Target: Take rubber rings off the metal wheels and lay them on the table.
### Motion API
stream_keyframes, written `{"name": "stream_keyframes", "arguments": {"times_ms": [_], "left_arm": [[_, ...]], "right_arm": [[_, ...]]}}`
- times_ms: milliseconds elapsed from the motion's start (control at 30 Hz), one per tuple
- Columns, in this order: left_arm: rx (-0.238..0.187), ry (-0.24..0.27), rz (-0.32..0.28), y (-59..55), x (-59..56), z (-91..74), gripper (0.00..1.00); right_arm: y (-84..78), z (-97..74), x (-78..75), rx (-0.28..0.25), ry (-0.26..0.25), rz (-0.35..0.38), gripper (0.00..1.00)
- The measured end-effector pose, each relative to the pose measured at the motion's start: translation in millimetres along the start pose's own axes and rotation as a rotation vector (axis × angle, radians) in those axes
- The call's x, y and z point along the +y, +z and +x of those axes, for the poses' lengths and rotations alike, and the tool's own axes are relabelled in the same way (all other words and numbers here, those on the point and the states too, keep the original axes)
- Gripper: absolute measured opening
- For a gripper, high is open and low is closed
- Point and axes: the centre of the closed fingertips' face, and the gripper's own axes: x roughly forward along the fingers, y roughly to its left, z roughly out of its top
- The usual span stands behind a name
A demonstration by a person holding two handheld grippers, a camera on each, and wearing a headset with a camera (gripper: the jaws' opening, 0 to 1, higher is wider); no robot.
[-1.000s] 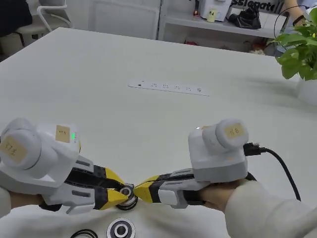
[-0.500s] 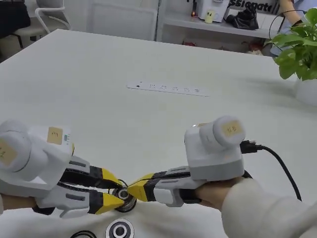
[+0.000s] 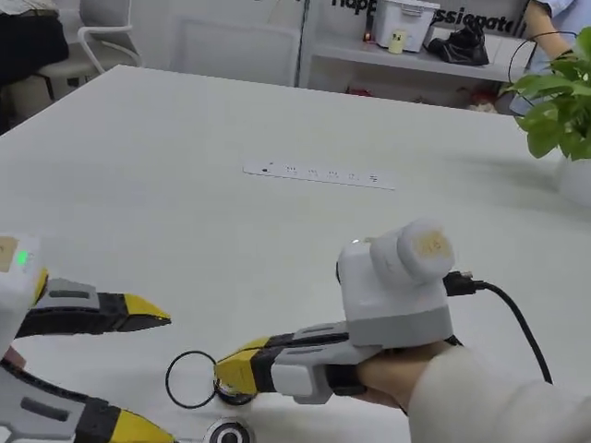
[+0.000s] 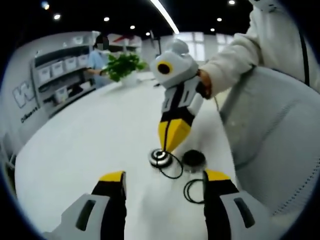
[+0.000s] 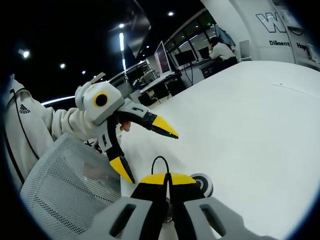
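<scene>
My right gripper (image 3: 222, 372) is shut, and a thin black rubber ring (image 3: 192, 378) loops out from its yellow tips, level with the table. In the right gripper view the ring (image 5: 160, 164) rises just above the shut jaws (image 5: 169, 179). A metal wheel (image 3: 236, 397) sits on the table right under those tips, also seen beside them (image 5: 202, 184). My left gripper (image 3: 170, 378) is wide open at the lower left with nothing in it (image 4: 165, 177). It faces the wheel (image 4: 160, 157) and the ring (image 4: 172, 169).
A second wheel (image 3: 226, 432) lies at the near edge, with another loose ring (image 4: 192, 192) on the table beside it. A white power strip (image 3: 319, 173) lies mid-table, a potted plant (image 3: 559, 101) stands far right, and a black cable (image 3: 517, 314) trails from my right gripper.
My left gripper has opened wide and drawn back left from the wheel. The rubber ring, not visible before, now loops out beside the right gripper's tips.
</scene>
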Motion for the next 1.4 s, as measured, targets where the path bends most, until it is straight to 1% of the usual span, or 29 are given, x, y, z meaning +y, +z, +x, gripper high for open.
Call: {"name": "stream_keyframes", "arguments": {"times_ms": [100,233,367,433,467,500,567,600,667,700,800,867,900,933,1033,1133,1200,1233,1333,1400], "left_arm": [[0.002,0.014,-0.031,-5.1,-3.0,-9.5,0.62],[0.014,0.029,-0.044,-13.0,-8.3,-17.8,0.62],[0.02,0.042,-0.068,-19.3,-11.2,-23.1,0.62],[0.024,0.052,-0.079,-22.5,-11.7,-24.6,0.62],[0.026,0.056,-0.08,-23.4,-12.0,-25.2,0.62],[0.025,0.063,-0.085,-24.0,-11.7,-25.8,0.62],[0.021,0.07,-0.094,-24.7,-10.5,-26.4,0.62],[0.02,0.073,-0.096,-24.8,-10.1,-26.5,0.62],[0.033,0.095,-0.108,-27.5,-5.3,-26.9,0.59],[0.032,0.099,-0.107,-27.4,-4.0,-27.1,0.59],[0.021,0.115,-0.107,-23.8,1.9,-27.7,0.58],[0.003,0.125,-0.111,-19.3,7.6,-26.3,0.58],[-0.007,0.126,-0.117,-15.7,10.5,-24.1,0.57],[-0.016,0.126,-0.119,-12.7,12.3,-22.4,0.57],[-0.044,0.125,-0.113,-0.2,19.4,-14.8,0.57],[-0.059,0.112,-0.096,8.6,23.7,-7.7,0.54],[-0.066,0.102,-0.083,16.0,28.2,0.5,0.53],[-0.067,0.096,-0.076,17.9,29.0,3.3,0.52],[-0.072,0.071,-0.063,23.1,31.2,12.9,0.51],[-0.075,0.051,-0.06,25.8,31.1,20.3,0.49]], "right_arm": [[-4.1,6.7,8.1,0.02,0.023,-0.007,0.0],[-13.9,14.4,16.4,0.06,0.037,-0.024,0.0],[-21.0,20.4,16.2,0.092,0.008,-0.075,0.0],[-23.9,22.1,13.6,0.106,-0.014,-0.102,0.0],[-26.2,22.1,9.9,0.122,-0.033,-0.134,0.0],[-29.0,23.0,8.9,0.135,-0.041,-0.173,0.0],[-33.7,24.1,9.0,0.149,-0.043,-0.186,0.0],[-35.1,24.2,8.3,0.154,-0.046,-0.19,0.02],[-34.5,23.0,5.3,0.155,-0.053,-0.186,0.06],[-33.7,22.5,4.2,0.152,-0.058,-0.189,0.08],[-25.9,17.0,0.9,0.128,-0.069,-0.187,0.06],[-18.9,12.7,-3.7,0.101,-0.083,-0.167,0.07],[-15.7,10.5,-5.8,0.086,-0.083,-0.141,0.07],[-13.8,8.6,-8.0,0.077,-0.086,-0.135,0.07],[-8.9,0.4,-17.1,0.059,-0.114,-0.136,0.08],[-6.1,-5.8,-23.9,0.044,-0.13,-0.123,0.09],[-5.3,-10.8,-30.2,0.04,-0.15,-0.125,0.1],[-5.9,-13.5,-33.1,0.044,-0.159,-0.131,0.11],[-9.7,-18.4,-36.6,0.058,-0.155,-0.129,0.15],[-13.4,-21.6,-40.6,0.069,-0.164,-0.132,0.17]]}}
